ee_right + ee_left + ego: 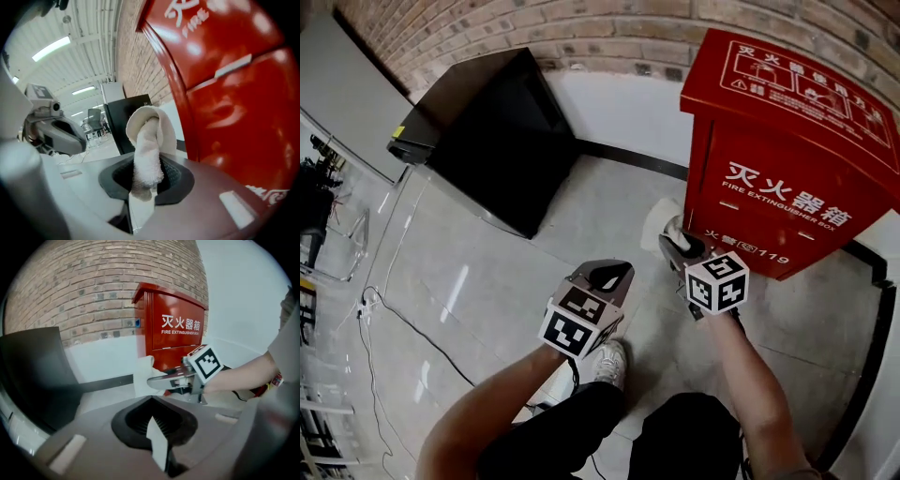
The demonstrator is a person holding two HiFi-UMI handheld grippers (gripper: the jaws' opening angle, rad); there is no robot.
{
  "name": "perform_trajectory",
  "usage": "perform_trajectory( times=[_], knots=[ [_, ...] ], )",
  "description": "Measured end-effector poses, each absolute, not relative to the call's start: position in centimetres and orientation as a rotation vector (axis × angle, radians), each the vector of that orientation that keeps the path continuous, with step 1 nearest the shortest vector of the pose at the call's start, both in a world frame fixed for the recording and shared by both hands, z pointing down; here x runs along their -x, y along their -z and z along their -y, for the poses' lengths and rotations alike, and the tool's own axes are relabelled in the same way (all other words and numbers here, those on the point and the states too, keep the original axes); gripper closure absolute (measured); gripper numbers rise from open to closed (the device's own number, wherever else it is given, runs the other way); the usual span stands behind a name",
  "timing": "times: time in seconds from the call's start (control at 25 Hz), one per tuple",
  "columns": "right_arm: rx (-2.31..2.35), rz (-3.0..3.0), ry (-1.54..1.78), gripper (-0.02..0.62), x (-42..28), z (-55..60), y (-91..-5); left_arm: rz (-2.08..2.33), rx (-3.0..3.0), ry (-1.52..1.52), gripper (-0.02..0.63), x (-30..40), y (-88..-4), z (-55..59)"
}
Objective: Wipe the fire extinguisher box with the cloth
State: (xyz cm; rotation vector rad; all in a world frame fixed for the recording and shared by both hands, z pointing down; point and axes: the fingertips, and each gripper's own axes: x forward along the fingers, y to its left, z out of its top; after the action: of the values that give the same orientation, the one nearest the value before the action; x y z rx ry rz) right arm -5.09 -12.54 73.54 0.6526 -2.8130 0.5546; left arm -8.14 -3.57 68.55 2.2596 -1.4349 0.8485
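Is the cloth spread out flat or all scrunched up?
Scrunched up: the cloth is bunched into a loop, pinched in the right hand-held gripper.

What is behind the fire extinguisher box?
A brick wall with a white lower band stands behind the fire extinguisher box; the stretch directly behind it is covered.

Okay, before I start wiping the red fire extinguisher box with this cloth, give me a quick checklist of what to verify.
1. Cloth gripped: clamped in the right gripper's shut jaws. Ok.
2. Cloth touching the fire extinguisher box: it sits beside the lower left edge, and a strip of wall shows between them. Not ok.
3. Left gripper out of the way: shut, empty, held back from the box. Ok.
4. Box door closed: looks shut. Ok.
5. Enough cloth to wipe with: a folded loop stands past the jaws. Ok.
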Motion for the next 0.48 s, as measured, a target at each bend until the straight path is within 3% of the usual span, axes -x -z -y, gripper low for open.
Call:
perform_trajectory(
  times=[0.16, 0.48],
  knots=[
    [-0.734, 2.873, -0.441, 0.502, -2.8, 10.5, -67.8, 1.44, -2.303, -0.746, 0.606, 3.7, -64.6, 5.0],
    [-1.12, 2.864, -0.23, 0.5, -20.6, 8.0, -58.8, 1.243, -2.565, -0.717, 0.606, -12.3, -57.4, 7.2]
  ],
)
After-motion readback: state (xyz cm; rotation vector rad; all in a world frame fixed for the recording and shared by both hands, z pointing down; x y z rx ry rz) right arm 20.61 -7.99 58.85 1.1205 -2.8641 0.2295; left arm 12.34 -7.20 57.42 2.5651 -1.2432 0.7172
